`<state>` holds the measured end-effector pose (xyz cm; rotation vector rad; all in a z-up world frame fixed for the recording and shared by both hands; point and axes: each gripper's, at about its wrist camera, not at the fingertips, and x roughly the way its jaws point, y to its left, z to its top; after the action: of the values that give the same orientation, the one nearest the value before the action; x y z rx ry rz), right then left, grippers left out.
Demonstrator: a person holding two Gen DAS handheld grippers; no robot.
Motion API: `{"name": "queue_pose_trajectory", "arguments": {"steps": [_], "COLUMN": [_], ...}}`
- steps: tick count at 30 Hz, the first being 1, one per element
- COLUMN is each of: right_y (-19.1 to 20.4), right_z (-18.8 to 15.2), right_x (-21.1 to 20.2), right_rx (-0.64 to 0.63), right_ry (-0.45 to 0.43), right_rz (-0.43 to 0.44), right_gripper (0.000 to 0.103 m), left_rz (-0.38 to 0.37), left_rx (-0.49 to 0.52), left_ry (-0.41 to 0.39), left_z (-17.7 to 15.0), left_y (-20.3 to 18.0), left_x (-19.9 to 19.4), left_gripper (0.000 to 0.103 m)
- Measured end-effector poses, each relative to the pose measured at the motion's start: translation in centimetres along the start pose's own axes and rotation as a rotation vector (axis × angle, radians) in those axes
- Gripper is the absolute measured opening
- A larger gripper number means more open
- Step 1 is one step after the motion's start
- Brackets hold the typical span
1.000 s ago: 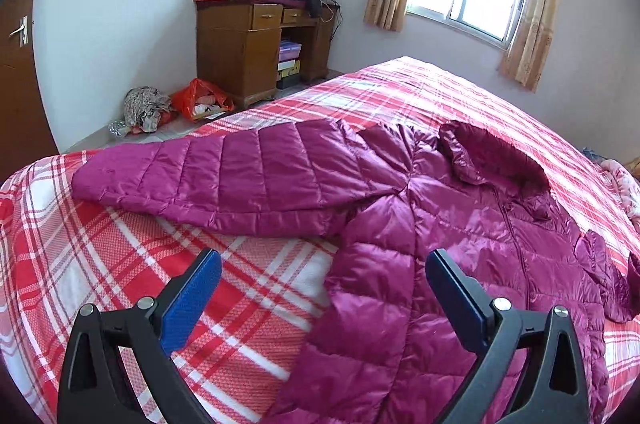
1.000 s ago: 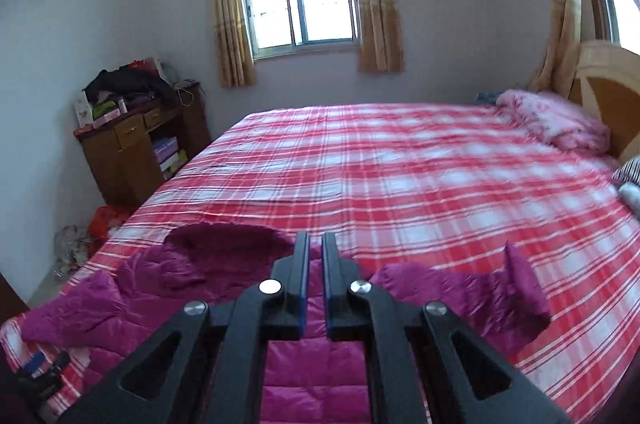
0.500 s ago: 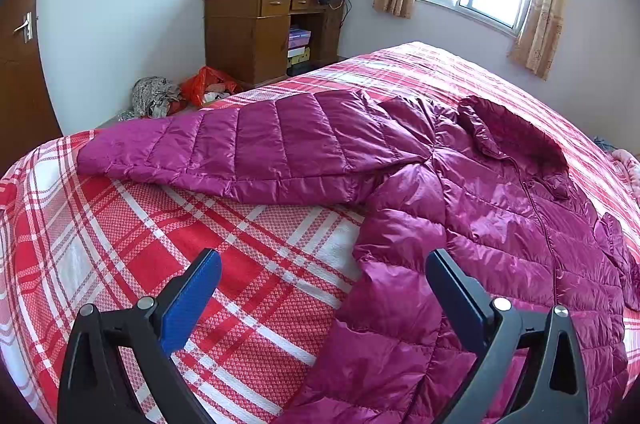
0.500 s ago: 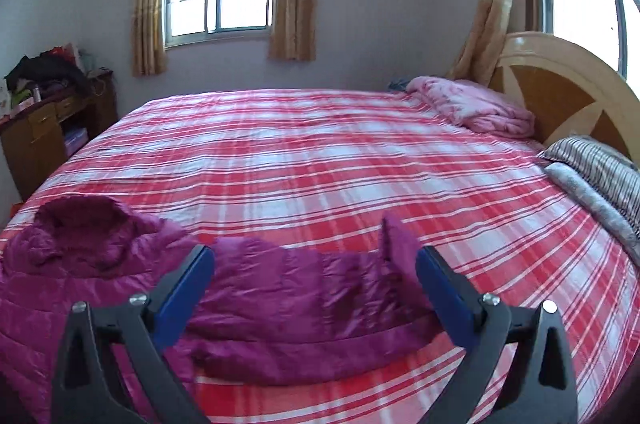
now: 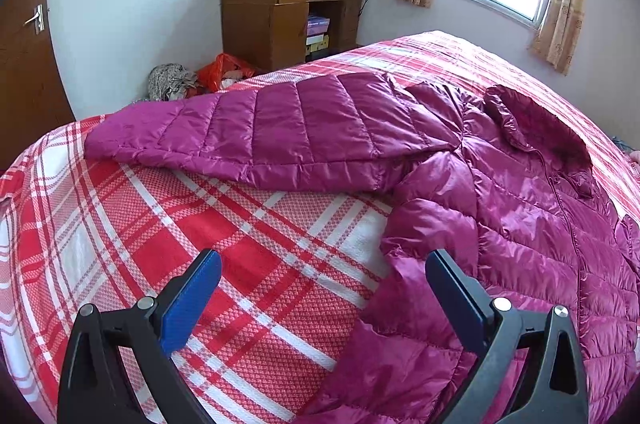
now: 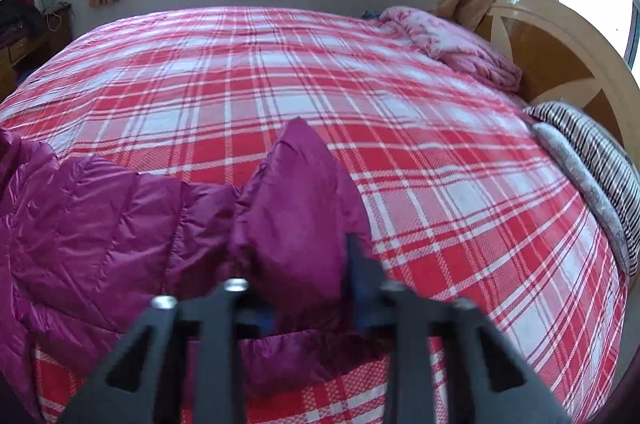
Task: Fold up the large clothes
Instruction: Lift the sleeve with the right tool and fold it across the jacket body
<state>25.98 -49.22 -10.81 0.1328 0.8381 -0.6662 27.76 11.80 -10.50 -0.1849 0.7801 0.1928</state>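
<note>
Grippers worked a magenta down jacket (image 5: 500,208) spread across a red-and-white plaid bedspread (image 5: 240,244).

The right gripper (image 6: 308,288) had just been closing, its jaws drawn narrow with the bunched cuff end of the jacket's sleeve (image 6: 296,208) pinched between them. The left gripper (image 5: 324,288) stood wide open and held nothing, its blue-padded jaws straddling the jacket's side edge above the bedspread. The other sleeve (image 5: 260,136) lay stretched out flat towards the bed's corner, the hood (image 5: 536,124) beyond it. A cluttered wooden desk (image 5: 272,20) stood against the wall; a pink quilt (image 6: 452,44) lay near the headboard (image 6: 560,44).
</note>
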Motion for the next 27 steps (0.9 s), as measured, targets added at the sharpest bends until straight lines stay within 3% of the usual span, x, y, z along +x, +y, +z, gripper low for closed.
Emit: {"name": "queue_pose_trajectory", "arguments": {"steps": [5,10,14,18,23,27], "right_y": [-2.3,1.4,8.4,17.0,26.9,33.9], "right_z": [0.1,1.6,2.7,1.5,-1.5,-4.2], "right_x": [-4.2,-12.1,-18.3,-23.3,-24.8,-22.9], "right_rx": [0.179,0.131,0.030,-0.099,-0.192,-0.233], "right_ry": [-0.060,-0.144,-0.215,-0.269,-0.250,-0.168], "right_rz": [0.119,0.208,0.330,0.446,0.586,0.677], "right_gripper": [0.013,0.013,0.013,0.013,0.013,0.013], "left_rz": [-0.010,0.006,-0.020,-0.040,-0.047,-0.060], "left_rx": [0.012,0.000,-0.068,-0.094,-0.100,-0.106], "left_ry": [-0.026,-0.083,-0.085,-0.088,-0.086,-0.076], "left_z": [0.6,0.9,0.7,0.6,0.5,0.5], "left_y": [1.1,2.9,4.5,5.1,5.2,5.2], "left_x": [-1.1,-2.0,-1.7,-1.6,-1.3,-1.1], "left_gripper": [0.102,0.102,0.102,0.102,0.102,0.102]}}
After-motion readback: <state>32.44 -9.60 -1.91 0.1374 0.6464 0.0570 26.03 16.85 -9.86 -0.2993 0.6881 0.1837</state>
